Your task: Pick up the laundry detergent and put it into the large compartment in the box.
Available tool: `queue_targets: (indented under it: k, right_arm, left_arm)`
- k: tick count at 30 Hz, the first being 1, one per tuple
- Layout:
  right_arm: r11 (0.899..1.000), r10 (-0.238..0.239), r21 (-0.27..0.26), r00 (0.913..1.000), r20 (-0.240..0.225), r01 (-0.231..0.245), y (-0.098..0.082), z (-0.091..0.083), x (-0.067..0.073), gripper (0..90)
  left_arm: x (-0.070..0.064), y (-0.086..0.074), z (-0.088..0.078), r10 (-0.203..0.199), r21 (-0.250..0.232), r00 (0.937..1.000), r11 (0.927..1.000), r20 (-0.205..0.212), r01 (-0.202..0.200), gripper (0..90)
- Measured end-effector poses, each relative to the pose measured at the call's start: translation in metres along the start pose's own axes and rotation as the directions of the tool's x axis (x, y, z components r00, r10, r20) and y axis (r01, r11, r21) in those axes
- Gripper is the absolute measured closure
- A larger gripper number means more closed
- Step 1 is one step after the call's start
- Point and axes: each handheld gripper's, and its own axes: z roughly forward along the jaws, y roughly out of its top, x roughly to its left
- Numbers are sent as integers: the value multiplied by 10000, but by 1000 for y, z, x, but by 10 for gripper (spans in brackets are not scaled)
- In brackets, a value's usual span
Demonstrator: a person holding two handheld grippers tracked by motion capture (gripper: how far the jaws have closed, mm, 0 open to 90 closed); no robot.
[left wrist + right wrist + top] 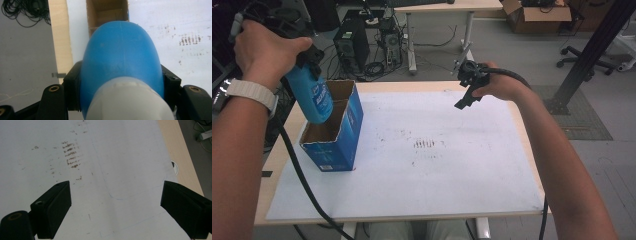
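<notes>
While L gripper [307, 62] clamps blue bottle [310, 97] above open blue box [343, 131], R gripper [469, 90] hovers over counter [437, 190], jaws wide apart, nothing between.

Your left gripper [309, 60] holds the bottle [310, 95] over the open box [333, 127], its bottom end just above the opening. The box stands on the mat [437, 170] at the left side of the table [532, 150]. Your right gripper [468, 92] hangs over the mat's far right part, well apart from the box.

High view looks down from above; both claw views sit close — sharing, seemingly, the white mat's [452, 165] brown smudges [71, 155].
</notes>
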Motion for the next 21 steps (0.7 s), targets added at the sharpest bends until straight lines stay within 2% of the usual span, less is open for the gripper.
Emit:
queue_targets:
  k: [10, 21]
  right_arm:
    - [10000, 7, 90, 10000, -16, -7, -1, 3, -1, 97]
    - [9999, 16, 118, 10000, -21, -16, 0, 5, -1, 97]
  left_arm:
    - [2, 0, 32, 182, -232, 9994, 9996, -308, -189, 374]
    - [6, -4, 67, 137, -16, 9999, 9999, -95, -137, 373]
